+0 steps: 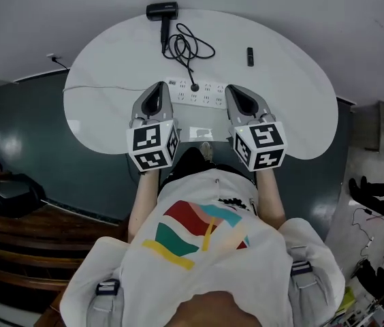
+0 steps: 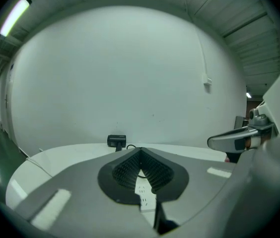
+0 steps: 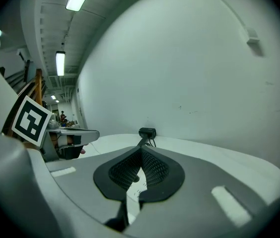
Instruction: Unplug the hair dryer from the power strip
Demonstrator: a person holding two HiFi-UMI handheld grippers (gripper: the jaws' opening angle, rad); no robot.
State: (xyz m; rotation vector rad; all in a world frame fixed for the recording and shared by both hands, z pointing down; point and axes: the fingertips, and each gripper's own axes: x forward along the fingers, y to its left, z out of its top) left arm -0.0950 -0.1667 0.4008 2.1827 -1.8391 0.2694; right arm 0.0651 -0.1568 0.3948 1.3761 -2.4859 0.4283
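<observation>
A black hair dryer [image 1: 163,12] lies at the far edge of the white table [image 1: 294,87]. Its black cord [image 1: 188,48] coils and runs to a plug [image 1: 194,86] seated in the white power strip [image 1: 199,92]. My left gripper [image 1: 159,87] hovers just left of the strip's near side, jaws shut and empty. My right gripper [image 1: 235,90] sits at the strip's right end, also shut and empty. In the left gripper view the dryer [image 2: 116,141] shows beyond the shut jaws, with the strip [image 2: 145,194] below them. In the right gripper view the dryer [image 3: 147,132] stands ahead.
A small black oblong object [image 1: 250,56] lies on the table's right part. A thin white cable [image 1: 103,87] runs from the strip leftward off the table. A white wall stands behind the table. Dark floor and furniture surround the near side.
</observation>
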